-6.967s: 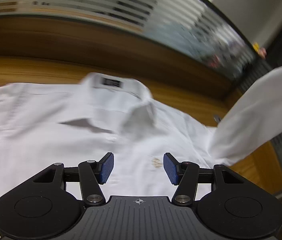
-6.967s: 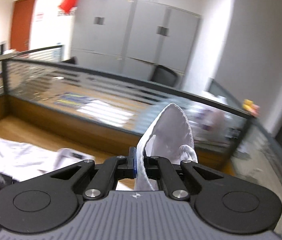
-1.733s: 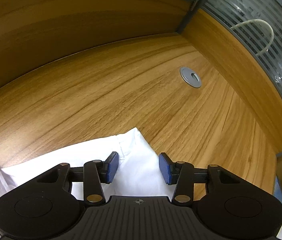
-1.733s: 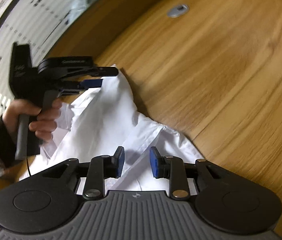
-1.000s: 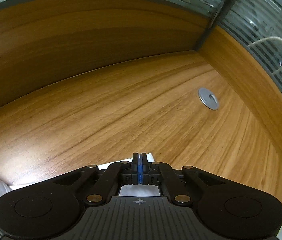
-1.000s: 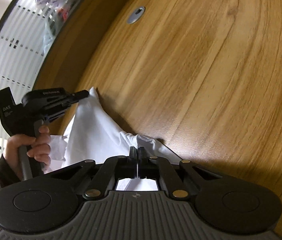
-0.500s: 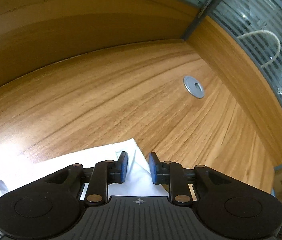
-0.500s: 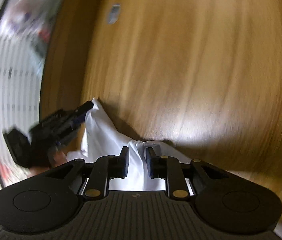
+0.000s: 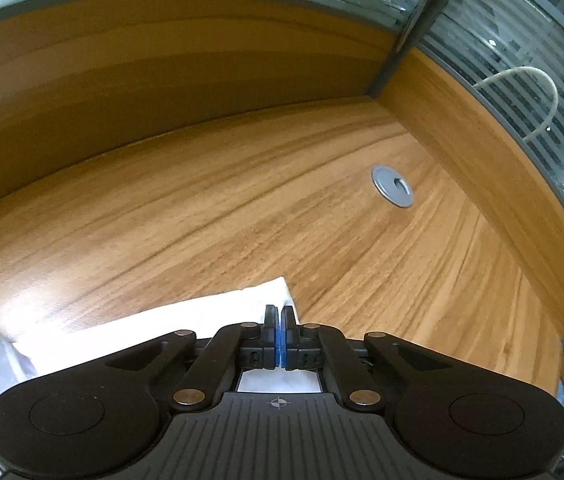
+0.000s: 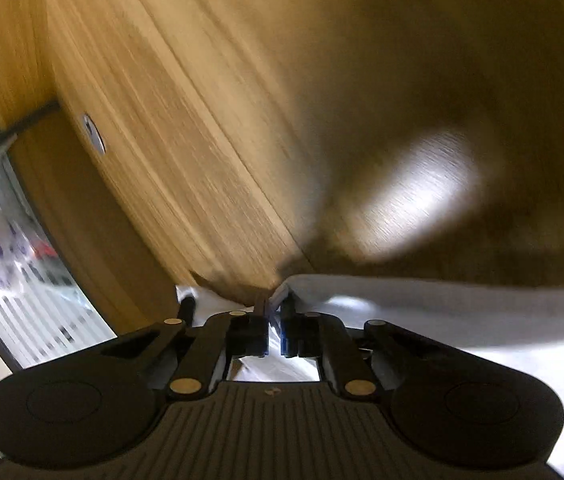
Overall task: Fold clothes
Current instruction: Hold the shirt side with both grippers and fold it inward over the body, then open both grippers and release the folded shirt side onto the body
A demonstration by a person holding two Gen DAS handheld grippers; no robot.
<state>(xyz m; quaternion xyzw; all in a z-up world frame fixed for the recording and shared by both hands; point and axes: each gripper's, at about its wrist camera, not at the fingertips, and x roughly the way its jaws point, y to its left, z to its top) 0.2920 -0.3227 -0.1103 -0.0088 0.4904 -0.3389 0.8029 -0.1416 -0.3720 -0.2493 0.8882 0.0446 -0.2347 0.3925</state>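
One white shirt (image 9: 169, 324), two grippers

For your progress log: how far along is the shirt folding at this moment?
Done: little that shows; only an edge of the white shirt lies flat on the wooden desk. In hand: the left gripper is shut at its corner; the right gripper pinches another edge. Left: the folds themselves; the rest is out of view.

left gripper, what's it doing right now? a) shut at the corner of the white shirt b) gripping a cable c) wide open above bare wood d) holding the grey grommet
a: the left gripper has its blue pads pressed together at the corner of the white shirt, on the wooden desk.
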